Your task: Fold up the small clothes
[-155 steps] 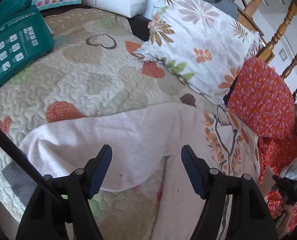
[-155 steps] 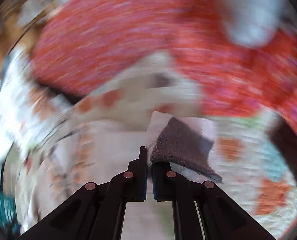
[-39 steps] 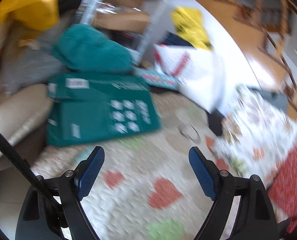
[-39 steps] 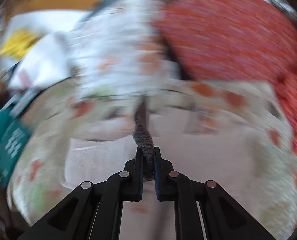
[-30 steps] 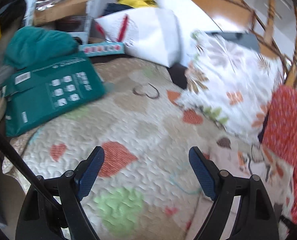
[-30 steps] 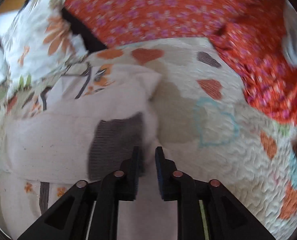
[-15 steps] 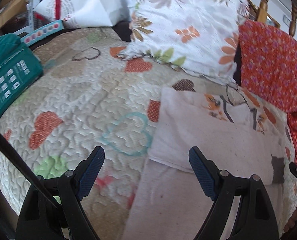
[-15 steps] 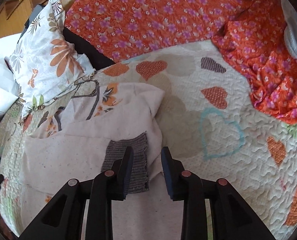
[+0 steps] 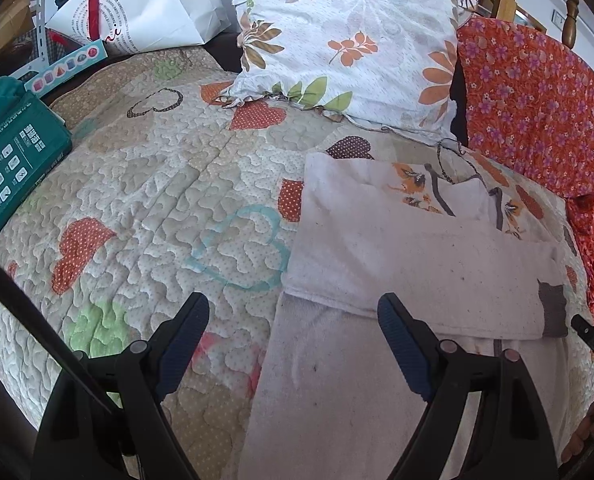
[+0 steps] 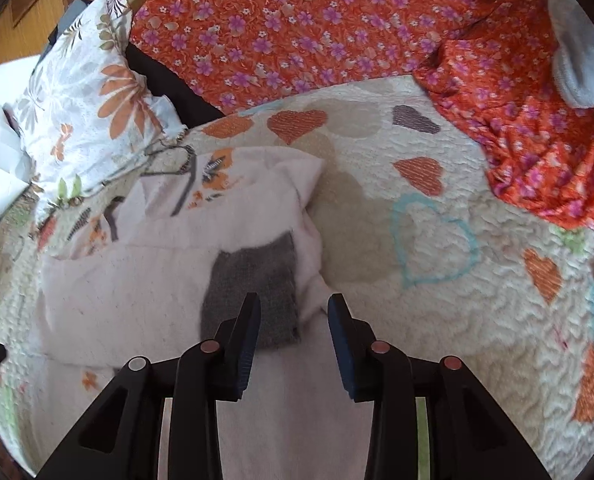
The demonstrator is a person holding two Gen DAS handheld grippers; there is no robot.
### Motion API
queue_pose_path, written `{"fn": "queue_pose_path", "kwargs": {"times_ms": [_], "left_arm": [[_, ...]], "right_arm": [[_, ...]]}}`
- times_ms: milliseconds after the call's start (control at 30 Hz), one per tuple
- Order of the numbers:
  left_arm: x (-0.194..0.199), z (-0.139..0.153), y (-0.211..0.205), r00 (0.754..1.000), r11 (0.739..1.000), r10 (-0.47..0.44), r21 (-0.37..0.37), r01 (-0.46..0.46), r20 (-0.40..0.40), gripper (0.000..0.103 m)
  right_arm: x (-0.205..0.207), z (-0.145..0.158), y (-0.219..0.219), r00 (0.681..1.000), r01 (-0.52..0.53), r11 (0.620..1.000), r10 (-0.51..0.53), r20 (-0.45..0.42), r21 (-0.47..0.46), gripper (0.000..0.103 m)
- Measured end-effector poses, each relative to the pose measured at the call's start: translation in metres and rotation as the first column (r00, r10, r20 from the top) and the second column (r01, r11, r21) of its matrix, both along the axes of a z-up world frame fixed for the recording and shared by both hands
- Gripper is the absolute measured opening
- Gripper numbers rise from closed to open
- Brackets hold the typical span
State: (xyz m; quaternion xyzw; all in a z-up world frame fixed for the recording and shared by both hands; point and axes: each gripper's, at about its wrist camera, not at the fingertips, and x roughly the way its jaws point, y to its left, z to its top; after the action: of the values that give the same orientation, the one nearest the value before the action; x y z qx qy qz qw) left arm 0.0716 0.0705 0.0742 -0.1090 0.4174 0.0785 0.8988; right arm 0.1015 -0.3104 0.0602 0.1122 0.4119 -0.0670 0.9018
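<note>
Pale pink garment (image 9: 409,272) lies partly folded on the quilt (image 9: 169,184), sleeve with grey cuff (image 10: 253,284) laid across just ahead of the right gripper (image 10: 293,320), jaws apart and empty; left gripper (image 9: 293,320) spread wide over its near-left edge, likely for the next fold.

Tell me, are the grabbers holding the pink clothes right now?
No. The left gripper and right gripper are both open, above the pink garment, holding nothing.
</note>
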Motion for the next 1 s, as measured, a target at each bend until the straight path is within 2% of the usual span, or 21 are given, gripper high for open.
{"fn": "queue_pose_path", "kwargs": {"times_ms": [133,200,500,700,1000], "left_arm": [[-0.01,0.004,-0.004,1.0,1.0,-0.023,-0.004,0.023,0.013,0.085],[-0.015,0.005,-0.007,0.999,0.999,-0.039,-0.001,0.039,0.017,0.085],[-0.025,-0.005,-0.017,0.996,0.997,-0.082,-0.007,0.082,-0.018,0.085],[-0.029,-0.009,-0.018,0.995,0.996,-0.089,-0.011,0.089,-0.033,0.085],[-0.031,-0.011,-0.018,0.995,0.996,-0.092,-0.019,0.091,-0.041,0.085]], "right_arm": [[-0.018,-0.003,0.0,1.0,0.01,0.999,-0.011,-0.018,-0.049,0.038],[-0.03,-0.004,-0.001,0.999,0.017,0.997,-0.019,-0.029,-0.078,0.043],[-0.082,-0.014,0.007,0.997,0.01,0.986,-0.022,-0.075,-0.165,0.045],[-0.102,-0.012,0.009,0.997,0.007,0.982,-0.021,-0.07,-0.189,0.051],[-0.115,-0.015,0.004,0.996,0.034,0.982,-0.049,-0.076,-0.186,0.052]]}}
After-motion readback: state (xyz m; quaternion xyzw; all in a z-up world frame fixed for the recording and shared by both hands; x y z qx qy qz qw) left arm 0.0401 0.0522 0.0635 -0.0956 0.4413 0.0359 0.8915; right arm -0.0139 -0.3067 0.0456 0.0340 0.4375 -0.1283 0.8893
